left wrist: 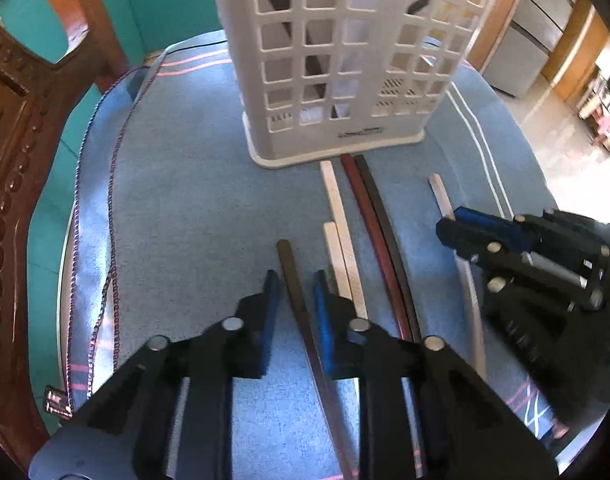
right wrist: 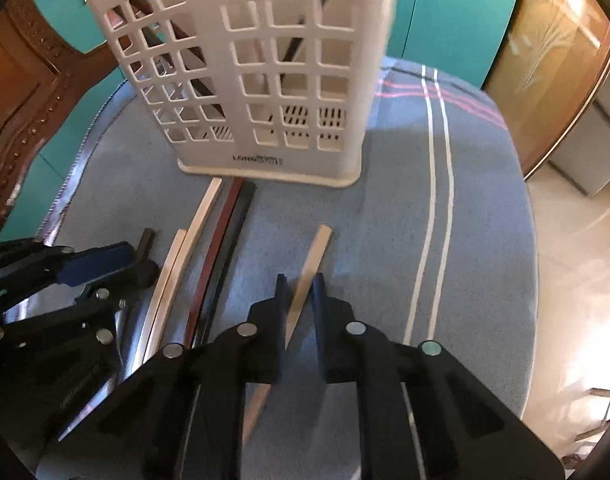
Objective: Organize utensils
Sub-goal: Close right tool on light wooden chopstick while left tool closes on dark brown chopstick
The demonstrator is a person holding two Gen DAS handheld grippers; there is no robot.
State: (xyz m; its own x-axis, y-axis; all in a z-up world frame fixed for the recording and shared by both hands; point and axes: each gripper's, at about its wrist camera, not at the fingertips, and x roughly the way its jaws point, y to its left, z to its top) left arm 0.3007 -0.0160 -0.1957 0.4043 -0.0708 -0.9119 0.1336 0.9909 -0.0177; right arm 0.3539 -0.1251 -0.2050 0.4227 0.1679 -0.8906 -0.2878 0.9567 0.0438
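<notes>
A dark brown chopstick (left wrist: 288,261) lies on the blue cloth between the jaws of my left gripper (left wrist: 295,280). The pads stand close on either side of it with a small gap, so that gripper is open. My right gripper (right wrist: 300,280) is shut on a cream chopstick (right wrist: 317,246) that lies alone to the right of the others. The left wrist view shows that gripper (left wrist: 451,226) at the right, over the same cream chopstick (left wrist: 440,194). The white lattice utensil basket (left wrist: 345,60) stands upright just beyond the sticks, with a few dark utensils inside.
Two more cream chopsticks (left wrist: 337,200), a red-brown one (left wrist: 361,200) and a black one (left wrist: 375,200) lie side by side toward the basket's base. A carved wooden chair (left wrist: 21,168) stands at the left. The cloth's right edge (right wrist: 521,208) drops to the floor.
</notes>
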